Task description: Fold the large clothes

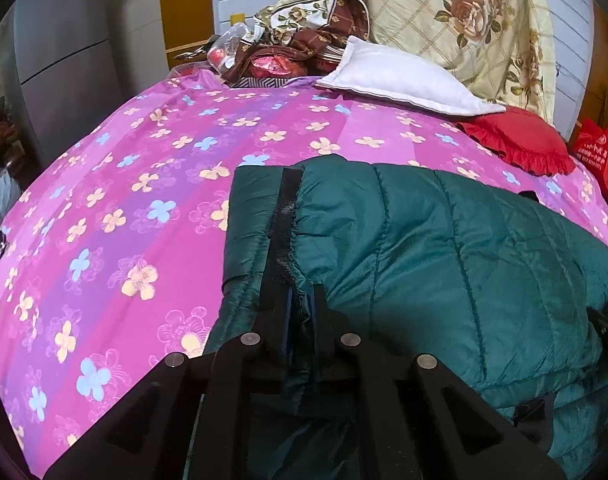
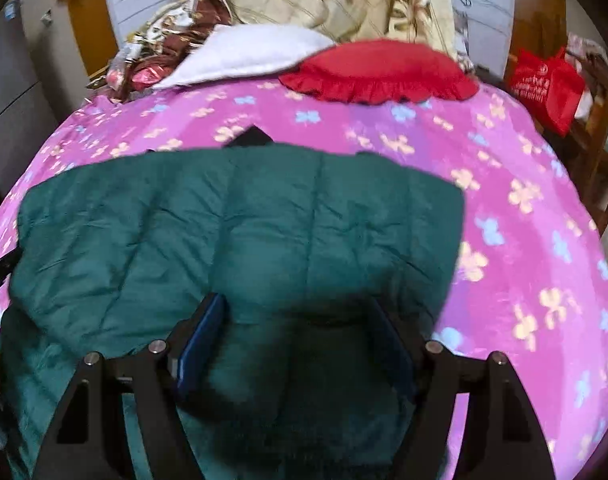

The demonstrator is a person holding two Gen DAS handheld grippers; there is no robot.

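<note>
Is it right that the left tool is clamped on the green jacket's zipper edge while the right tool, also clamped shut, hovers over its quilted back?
Not quite. The right tool is open, its blue pads spread wide over the green jacket, as the right wrist view shows. The left tool is indeed clamped on the zipper edge.

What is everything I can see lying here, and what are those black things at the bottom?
Jacket: one, dark green, quilted, lying on the bed near the grippers.
Bedsheet: one, pink and purple with flowers, covering the bed.
White pillow: one, at the far end.
Red cushion: one, frilled, beside the white pillow.
Floral quilt: one, cream with roses, heaped behind the pillows.
Red bag: one, off the bed's far right.
Left hand-held gripper: black, shut on the jacket's zipper edge.
Right hand-held gripper: black, blue pads, open over the jacket.
</note>
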